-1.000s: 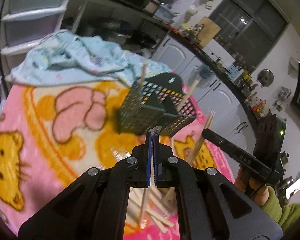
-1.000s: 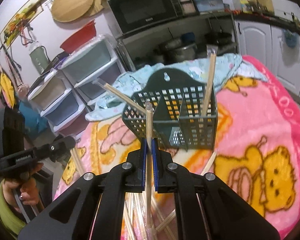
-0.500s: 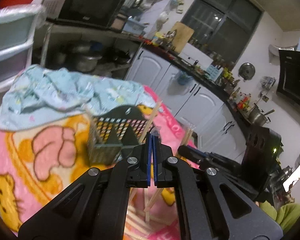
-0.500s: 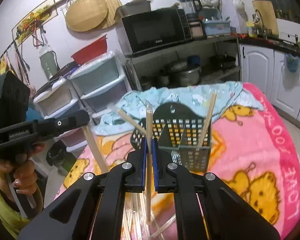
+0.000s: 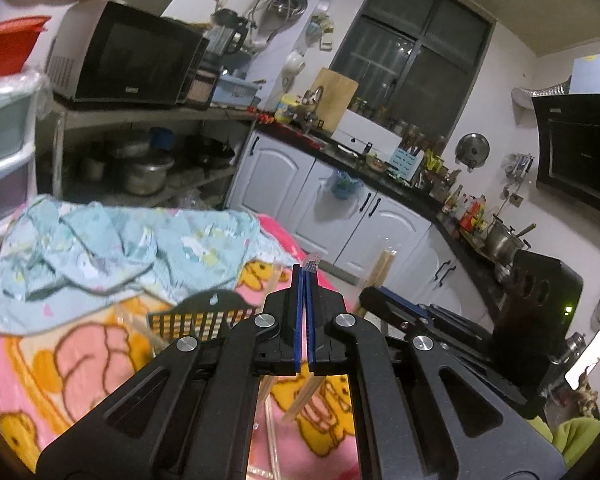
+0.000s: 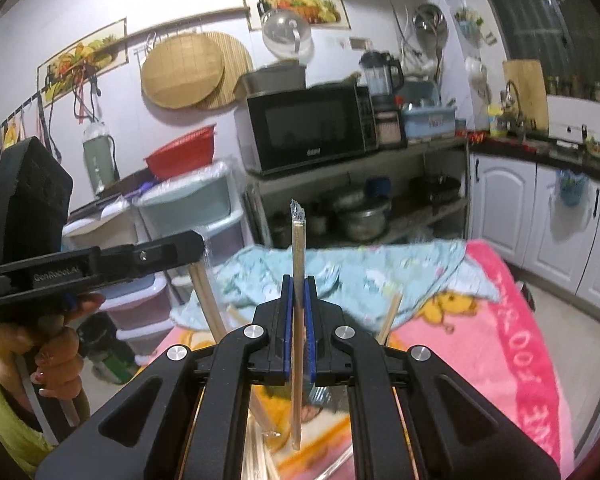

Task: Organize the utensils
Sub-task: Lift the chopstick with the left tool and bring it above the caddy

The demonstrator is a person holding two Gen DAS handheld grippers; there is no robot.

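**Sorting partly done, both grippers loaded**

Right gripper [image 6: 297, 312] clamps one chopstick [image 6: 298, 264] upright above the basket [image 5: 204, 316]. Left gripper [image 5: 305, 312] pinches a wrapper tip. A few chopsticks stand in the basket; loose ones remain on the blanket [image 5: 80, 360] beside it.

1. Left gripper [image 5: 305, 276]: matte black linkage arms, four silver round-head screws, blue pads on the inner finger faces.
2. Right gripper [image 6: 299, 284]: same build, black arms with triangular cut-outs, four silver screws, blue pads.
3. Lower left of the right wrist view: hand [image 6: 56, 360], painted nails, yellow-green sleeve [image 6: 4, 420].
4. Handle body there is black, with pale lettering, partly legible.
5. Lower right of the left wrist view: green sleeve edge.
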